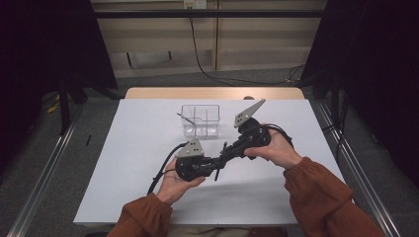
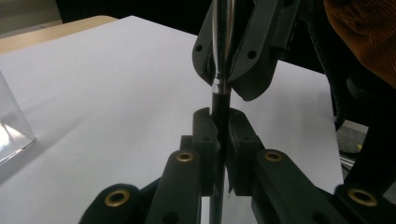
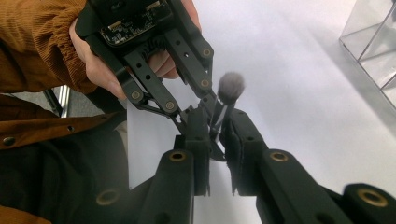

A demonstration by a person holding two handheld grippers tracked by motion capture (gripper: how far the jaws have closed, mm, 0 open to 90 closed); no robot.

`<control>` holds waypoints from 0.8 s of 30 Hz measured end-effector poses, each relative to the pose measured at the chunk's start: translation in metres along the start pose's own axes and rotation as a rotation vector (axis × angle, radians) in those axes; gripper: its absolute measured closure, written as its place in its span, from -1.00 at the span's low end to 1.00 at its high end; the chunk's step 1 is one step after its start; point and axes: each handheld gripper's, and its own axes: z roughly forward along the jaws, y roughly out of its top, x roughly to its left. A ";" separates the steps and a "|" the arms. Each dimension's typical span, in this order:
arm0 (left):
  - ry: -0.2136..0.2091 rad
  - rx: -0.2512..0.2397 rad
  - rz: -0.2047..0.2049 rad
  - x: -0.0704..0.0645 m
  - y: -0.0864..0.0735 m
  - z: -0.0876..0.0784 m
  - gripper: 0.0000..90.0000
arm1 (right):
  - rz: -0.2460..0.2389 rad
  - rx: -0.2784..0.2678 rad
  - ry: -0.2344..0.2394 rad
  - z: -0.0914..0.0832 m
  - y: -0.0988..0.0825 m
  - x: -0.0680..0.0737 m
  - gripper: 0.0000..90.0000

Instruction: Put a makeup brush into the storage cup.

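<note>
Left gripper (image 1: pixel 216 163), lower centre of the high view: held in left hand (image 1: pixel 174 183), jaws closed, pointing right. Right gripper (image 1: pixel 225 154), centre right: held in right hand (image 1: pixel 277 148), jaws closed, pointing lower left, tips meeting the left's.

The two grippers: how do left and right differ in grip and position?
The left gripper clamps the brush on its black handle; the right gripper clamps its silver collar. The left gripper sits nearer the person; the right gripper is closer to the clear box. Both are shut on the same brush.
</note>
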 end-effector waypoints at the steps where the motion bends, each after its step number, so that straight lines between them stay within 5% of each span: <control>1: 0.002 0.005 0.001 0.000 0.000 0.000 0.87 | 0.000 -0.003 -0.003 0.000 0.000 0.000 0.73; 9: 0.010 0.001 -0.016 0.004 0.000 -0.004 0.87 | 0.000 -0.037 -0.016 0.000 -0.003 0.001 0.50; 13: 0.024 0.001 -0.009 0.004 0.001 -0.005 0.87 | 0.004 -0.069 -0.066 -0.001 -0.006 0.001 0.20; 24: 0.032 -0.007 -0.020 0.007 0.001 -0.007 0.87 | 0.057 -0.144 -0.110 -0.003 -0.018 -0.003 -0.52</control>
